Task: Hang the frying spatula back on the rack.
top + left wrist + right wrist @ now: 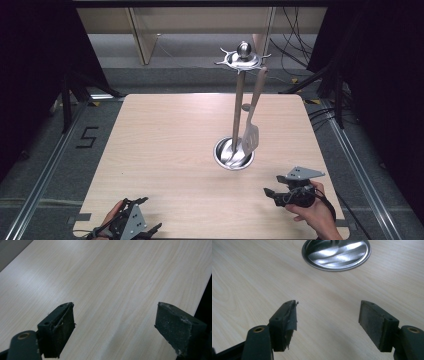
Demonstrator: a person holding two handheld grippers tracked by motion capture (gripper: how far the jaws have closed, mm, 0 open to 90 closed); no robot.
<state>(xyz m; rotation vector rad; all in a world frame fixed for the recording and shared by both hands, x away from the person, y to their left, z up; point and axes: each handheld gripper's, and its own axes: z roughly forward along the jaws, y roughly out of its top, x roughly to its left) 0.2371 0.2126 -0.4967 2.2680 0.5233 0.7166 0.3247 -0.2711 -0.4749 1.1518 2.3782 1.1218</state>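
Right gripper (pixel 272 194): sitting low over the near right part of the table, held in the person's right hand (pixel 314 212), jaws standing wide apart and gripping nothing; in the right gripper view (pixel 327 315) only bare wood is showing between them.
Left gripper (pixel 152 231): resting at the near left edge, jaws likewise spread and empty; in the left gripper view (pixel 115 322) they are framing plain tabletop.
Table (pixel 165 150): pale wood, lying bare around both tools.
Stand base (pixel 233 153): shiny round steel dish sitting right of centre, just beyond the right gripper; its rim (pixel 337 255) is showing at the top of the right gripper view.
Stand pole (pixel 238 107): rising upright from the dish to a metal hook ring (pixel 242 60) with a ball on top.
Spatula (pixel 251 131): hanging by its handle from 1 hook of the ring, its slotted blade dangling just above the dish, beside the pole.
Step in hand: judging by the open, idle jaws, the work is sitting at its start or its end, with nothing being carried.
Next move: if the spatula is to come off, the right gripper is needing to rise, close on the handle, then lift it clear of the hook without rocking the stand.
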